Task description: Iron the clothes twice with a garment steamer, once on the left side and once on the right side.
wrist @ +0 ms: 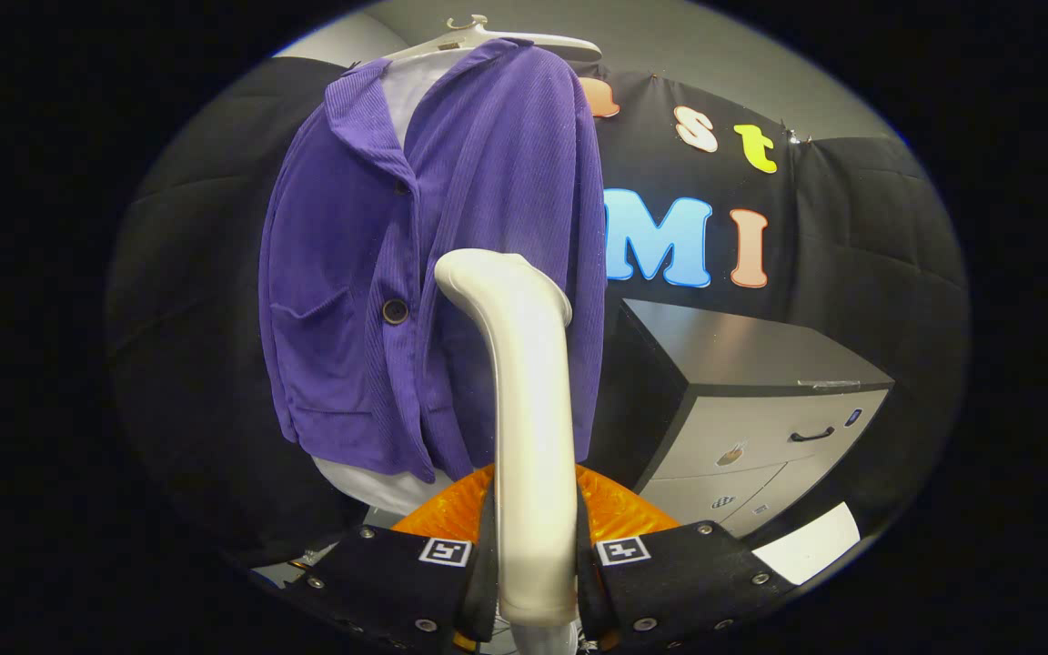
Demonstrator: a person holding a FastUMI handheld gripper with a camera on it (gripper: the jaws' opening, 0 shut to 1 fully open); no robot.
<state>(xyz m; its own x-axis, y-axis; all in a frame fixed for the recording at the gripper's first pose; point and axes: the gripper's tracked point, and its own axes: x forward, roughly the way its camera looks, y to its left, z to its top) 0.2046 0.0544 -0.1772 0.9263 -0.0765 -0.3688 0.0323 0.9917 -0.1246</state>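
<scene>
In the gripper view, the gripper (535, 582) sat at the bottom centre of the frame, its two fingers closed against either side of the handle of the garment steamer (524, 400), one finger (415, 582) pressing from the left and the other from the right. The steamer rose from between the fingers up the middle of the picture, and its bent head reached the lower half of the purple jacket (415, 273), near the placket and a little right of the dark button (395, 311). Whether the head touched the cloth or stood just off it could not be told. The jacket hung on a pale hanger (497, 36) at the upper centre, over a white garment (415, 86) that showed at the collar and below the hem. An orange object (619, 509) lay just behind the fingers, low in the frame. A grey drawer cabinet (760, 400) stood at the right, well apart from the jacket.

By my judgement the step in hand was a pass over one side of the jacket, with the head low on the front panel. The next move called for keeping the grip firm and drawing the head steadily along the cloth, then shifting across to the other side.

Counted: one gripper, one steamer, one jacket, one hanger, one white garment, one plainly visible button, one cabinet.
</scene>
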